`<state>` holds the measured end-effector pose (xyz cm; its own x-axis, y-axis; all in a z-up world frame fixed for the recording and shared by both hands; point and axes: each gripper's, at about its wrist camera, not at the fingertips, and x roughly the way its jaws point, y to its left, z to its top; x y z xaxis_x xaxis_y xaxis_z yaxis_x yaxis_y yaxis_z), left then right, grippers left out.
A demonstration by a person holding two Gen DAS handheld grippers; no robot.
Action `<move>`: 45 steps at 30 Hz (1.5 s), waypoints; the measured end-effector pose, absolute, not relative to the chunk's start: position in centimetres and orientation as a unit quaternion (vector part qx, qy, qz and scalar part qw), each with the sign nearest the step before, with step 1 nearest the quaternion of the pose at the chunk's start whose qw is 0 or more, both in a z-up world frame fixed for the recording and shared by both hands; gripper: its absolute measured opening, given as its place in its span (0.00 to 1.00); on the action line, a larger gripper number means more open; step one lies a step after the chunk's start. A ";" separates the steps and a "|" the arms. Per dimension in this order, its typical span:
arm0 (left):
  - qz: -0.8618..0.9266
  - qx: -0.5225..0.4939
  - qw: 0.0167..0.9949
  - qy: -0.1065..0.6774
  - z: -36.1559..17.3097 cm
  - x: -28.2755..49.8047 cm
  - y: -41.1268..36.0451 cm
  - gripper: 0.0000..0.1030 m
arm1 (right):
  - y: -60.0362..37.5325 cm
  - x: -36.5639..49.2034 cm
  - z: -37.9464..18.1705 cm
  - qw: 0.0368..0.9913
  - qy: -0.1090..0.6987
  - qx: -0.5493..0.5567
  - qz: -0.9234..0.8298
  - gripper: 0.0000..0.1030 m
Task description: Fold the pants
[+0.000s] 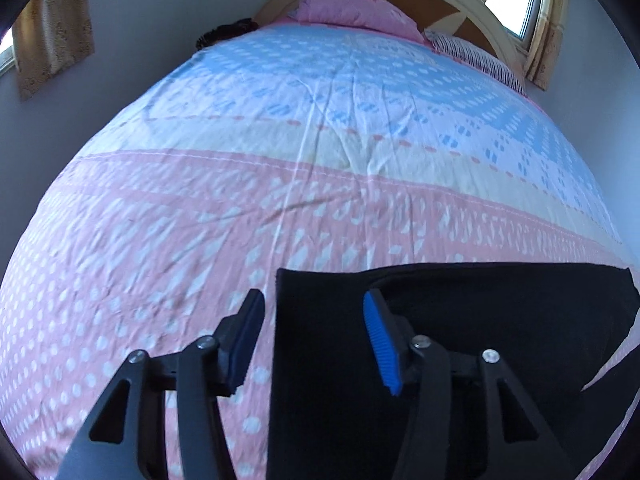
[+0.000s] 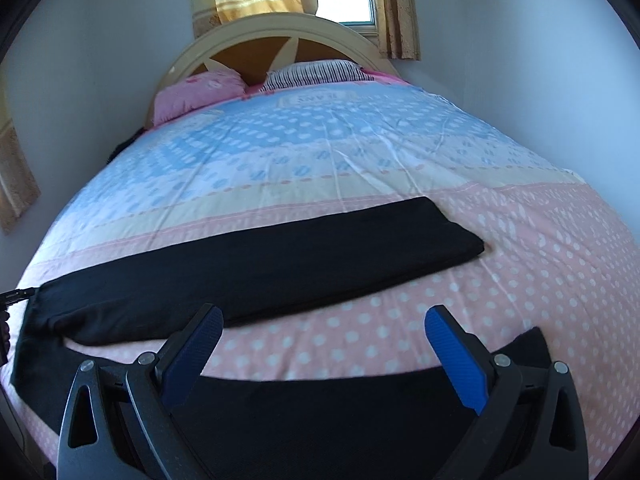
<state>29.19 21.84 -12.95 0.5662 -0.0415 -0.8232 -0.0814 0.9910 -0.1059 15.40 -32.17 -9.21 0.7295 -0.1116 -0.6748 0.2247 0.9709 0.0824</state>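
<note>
Under your wide-open left gripper and right gripper, the black pants lay ungripped on the bedsheet.

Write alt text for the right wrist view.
The open right gripper hovers over black pants laid in a long strip across a pink, cream and blue dotted bedspread. Two pillows lie against the arched headboard below a curtained window.
</note>
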 end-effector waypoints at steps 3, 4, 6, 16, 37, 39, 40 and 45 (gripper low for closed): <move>0.006 -0.064 0.878 0.475 -14.1 29.9 22.0 0.45 | -33.2 16.3 -9.8 0.923 0.364 0.089 -0.090 0.99; 0.003 -0.064 0.882 0.467 -14.1 29.8 22.0 0.45 | -33.4 16.4 -9.9 0.921 0.366 0.092 -0.091 0.99; -0.003 -0.063 0.886 0.460 -14.2 29.6 22.2 0.45 | -34.1 16.8 -10.0 0.919 0.369 0.095 -0.097 0.99; -0.025 -0.034 0.888 0.457 -13.5 29.6 21.0 0.16 | -42.1 21.4 -9.9 0.895 0.395 0.127 -0.161 0.86; -0.004 0.031 0.884 0.466 -13.4 31.3 19.0 0.17 | -48.2 33.2 -15.4 0.865 0.474 0.132 -0.096 0.14; -0.021 0.011 0.890 0.455 -13.0 31.1 19.4 0.13 | -48.3 32.4 -15.0 0.868 0.467 0.144 -0.084 0.09; -0.020 0.004 0.894 0.448 -12.6 30.9 19.7 0.13 | -48.2 31.9 -14.4 0.873 0.460 0.139 -0.085 0.09; -0.034 -0.031 0.912 0.408 -10.6 29.2 21.0 0.12 | -48.1 28.0 -11.0 0.899 0.408 0.140 -0.079 0.08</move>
